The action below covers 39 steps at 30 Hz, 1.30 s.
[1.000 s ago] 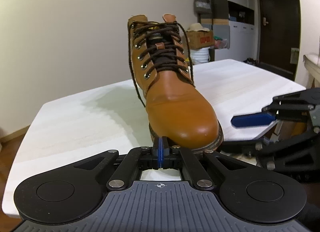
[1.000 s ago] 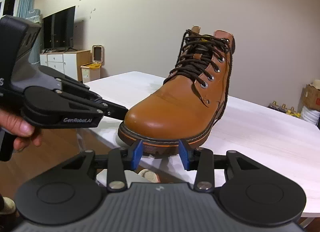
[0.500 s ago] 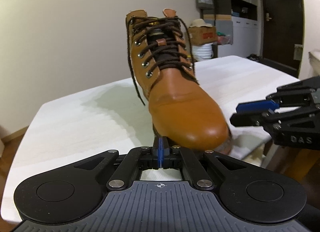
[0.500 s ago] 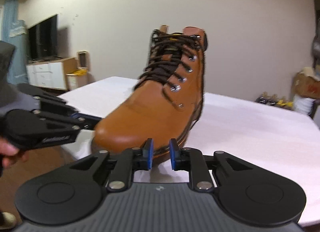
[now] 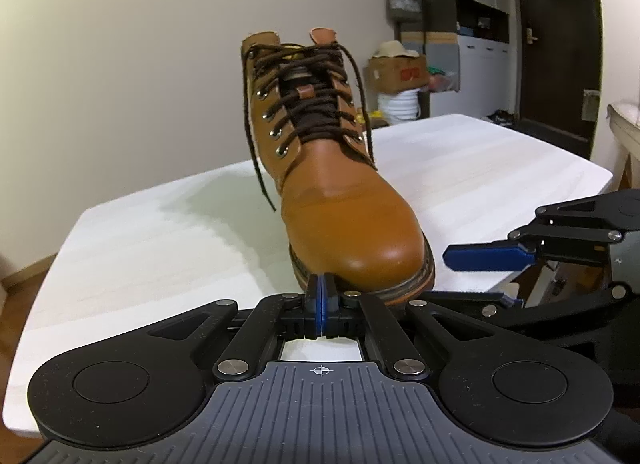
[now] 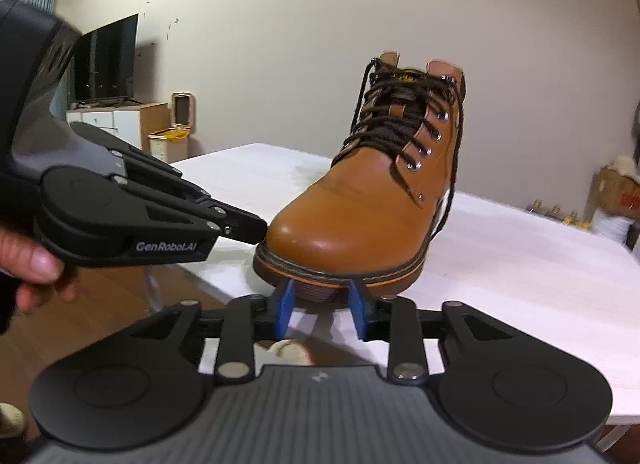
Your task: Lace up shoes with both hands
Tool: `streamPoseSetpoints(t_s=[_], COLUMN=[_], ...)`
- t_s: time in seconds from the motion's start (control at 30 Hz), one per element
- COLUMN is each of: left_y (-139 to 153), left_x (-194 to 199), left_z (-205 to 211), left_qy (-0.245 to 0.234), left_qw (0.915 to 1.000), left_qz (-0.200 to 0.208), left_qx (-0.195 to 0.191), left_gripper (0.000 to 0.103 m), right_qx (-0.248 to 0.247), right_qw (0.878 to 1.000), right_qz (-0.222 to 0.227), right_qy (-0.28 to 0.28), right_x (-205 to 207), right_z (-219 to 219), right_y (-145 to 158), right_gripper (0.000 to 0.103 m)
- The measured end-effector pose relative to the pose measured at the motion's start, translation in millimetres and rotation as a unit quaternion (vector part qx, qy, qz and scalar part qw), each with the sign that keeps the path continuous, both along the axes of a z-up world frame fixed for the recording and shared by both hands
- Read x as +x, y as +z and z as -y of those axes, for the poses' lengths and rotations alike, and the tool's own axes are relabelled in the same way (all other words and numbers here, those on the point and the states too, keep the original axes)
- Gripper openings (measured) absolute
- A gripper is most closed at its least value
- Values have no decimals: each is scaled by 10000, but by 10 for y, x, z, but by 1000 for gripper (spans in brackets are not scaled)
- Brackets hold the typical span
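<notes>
A tan leather boot (image 5: 344, 216) stands upright on the white table (image 5: 160, 248), toe toward me, with dark brown laces crossed through its eyelets. One loose lace end (image 5: 260, 180) hangs down its left side and another (image 6: 450, 192) down the other side. My left gripper (image 5: 321, 284) is shut with nothing in it, just before the toe. My right gripper (image 6: 321, 304) is opening, its blue pads apart in front of the sole of the boot (image 6: 360, 208), with nothing pressed between them. The right gripper (image 5: 452, 276) also shows at the toe's right.
A hand (image 6: 36, 268) holds the left gripper (image 6: 256, 230) near the table's corner. Behind stand a cardboard box (image 5: 396, 72) on white buckets, a dark door (image 5: 556, 44), and a television (image 6: 106, 60) on a low cabinet. The table's front edge lies close under both grippers.
The right gripper's jaws narrowed half a second ago and have spread wide again. In that view the boot has shifted right again. The left gripper has stayed shut and still.
</notes>
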<state>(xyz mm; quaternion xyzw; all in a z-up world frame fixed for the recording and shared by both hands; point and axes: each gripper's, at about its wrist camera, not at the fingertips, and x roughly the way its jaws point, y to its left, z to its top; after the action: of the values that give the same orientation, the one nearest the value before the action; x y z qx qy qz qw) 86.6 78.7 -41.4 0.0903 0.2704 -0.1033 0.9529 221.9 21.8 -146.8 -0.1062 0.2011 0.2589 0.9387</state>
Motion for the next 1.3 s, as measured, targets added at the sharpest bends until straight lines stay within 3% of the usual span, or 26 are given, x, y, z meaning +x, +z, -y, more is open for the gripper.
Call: streamPoseSetpoints(t_s=[0.2,0.67,1.03,1.2,1.3], left_y=[-2,-6,-96,82,264], left_x=[111,25,244,235,146], left_z=[91,32,-139,-243,-227], left_qy=[-30,525,839,841,1194], left_qw=[10000,9983,9941,9916,9893], left_qz=[3,-229,-536,-505,-262], left_qx=[-10,-145,-421,-844,-800], left_gripper=[0,4,4,4,4], right_qx=[53,355,759,734,452], right_qw=[9998,9983,9953,9953,9963], right_qz=[-76,-239,-480,-447,-442], right_qy=[-168,-398,-372,-449,-577], right_x=[69,-107,251,419,440], right_z=[26,171,359,406,385], right_y=[16,92,142,258,382], right_gripper=[36,33,33,34,34])
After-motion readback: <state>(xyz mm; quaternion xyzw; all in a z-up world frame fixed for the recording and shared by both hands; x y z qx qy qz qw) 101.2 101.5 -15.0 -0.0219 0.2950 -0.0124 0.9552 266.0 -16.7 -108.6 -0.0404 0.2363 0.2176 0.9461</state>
